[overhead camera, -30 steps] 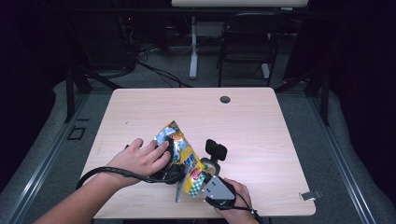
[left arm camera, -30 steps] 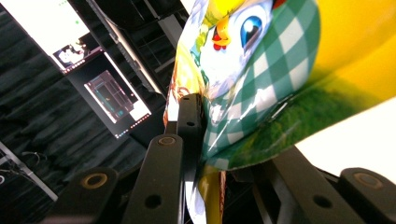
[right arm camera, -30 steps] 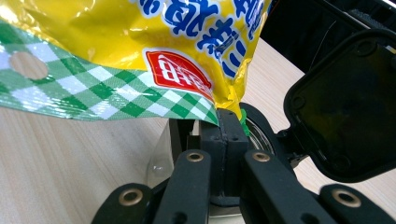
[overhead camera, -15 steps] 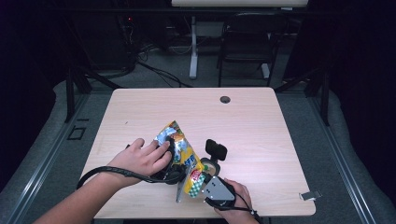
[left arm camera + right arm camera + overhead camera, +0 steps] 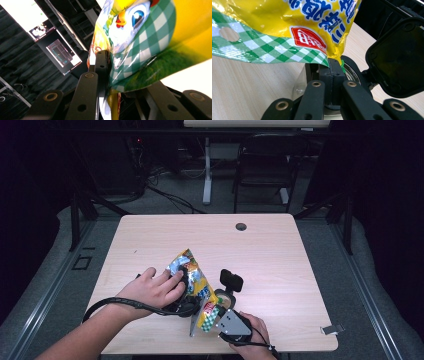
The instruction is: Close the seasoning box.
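Observation:
A yellow snack bag (image 5: 192,275) with a green checked edge is held up off the wooden table (image 5: 290,260) between both grippers. My left gripper (image 5: 186,295) sits under the person's left hand and grips the bag's middle. In the left gripper view its jaws (image 5: 106,61) pinch the crinkled foil of the bag (image 5: 150,37). My right gripper (image 5: 212,314), with its grey plate on top, holds the bag's lower corner. The right gripper view shows its jaws (image 5: 332,68) pressed together on the bag's (image 5: 287,22) checked corner.
A round container (image 5: 225,297) with a black lid (image 5: 231,280) flipped up stands just right of the bag, close behind the right gripper. A cable hole (image 5: 241,226) is at the table's far edge. A small metal clip (image 5: 332,330) lies at the front right corner.

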Tool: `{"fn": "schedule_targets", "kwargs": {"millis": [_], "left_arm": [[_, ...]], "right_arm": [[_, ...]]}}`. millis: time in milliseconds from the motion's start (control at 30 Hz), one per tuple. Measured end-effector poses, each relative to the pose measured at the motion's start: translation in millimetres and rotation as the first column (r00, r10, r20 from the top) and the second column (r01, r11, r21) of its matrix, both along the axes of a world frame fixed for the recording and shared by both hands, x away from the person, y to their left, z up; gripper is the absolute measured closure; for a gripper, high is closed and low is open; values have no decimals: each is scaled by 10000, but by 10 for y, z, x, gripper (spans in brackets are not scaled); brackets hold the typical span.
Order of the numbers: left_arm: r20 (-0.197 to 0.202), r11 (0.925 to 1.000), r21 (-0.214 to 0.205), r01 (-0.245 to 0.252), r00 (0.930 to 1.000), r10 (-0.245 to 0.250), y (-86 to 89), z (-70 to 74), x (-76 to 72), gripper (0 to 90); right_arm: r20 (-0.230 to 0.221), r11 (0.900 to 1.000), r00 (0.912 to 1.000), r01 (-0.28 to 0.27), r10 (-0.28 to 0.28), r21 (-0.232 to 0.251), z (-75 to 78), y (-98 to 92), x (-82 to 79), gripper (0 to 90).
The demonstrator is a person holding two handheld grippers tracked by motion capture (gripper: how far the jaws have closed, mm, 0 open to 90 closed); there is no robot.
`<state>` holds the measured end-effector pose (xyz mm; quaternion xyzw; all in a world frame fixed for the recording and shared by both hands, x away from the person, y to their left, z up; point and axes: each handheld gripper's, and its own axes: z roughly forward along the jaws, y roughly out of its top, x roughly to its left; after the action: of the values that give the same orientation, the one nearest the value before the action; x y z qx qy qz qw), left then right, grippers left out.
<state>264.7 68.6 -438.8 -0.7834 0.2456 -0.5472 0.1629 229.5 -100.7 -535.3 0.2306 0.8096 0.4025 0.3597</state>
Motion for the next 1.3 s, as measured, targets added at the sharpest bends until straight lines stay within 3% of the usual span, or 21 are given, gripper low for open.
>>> {"fn": "schedule_targets", "kwargs": {"millis": [1300], "left_arm": [[-62, 9995, 295, 130, 9999, -128, -55, 47, -6, 785]], "right_arm": [[-73, 10000, 10000, -13, 14, 87, 0, -11, 4, 900]]}}
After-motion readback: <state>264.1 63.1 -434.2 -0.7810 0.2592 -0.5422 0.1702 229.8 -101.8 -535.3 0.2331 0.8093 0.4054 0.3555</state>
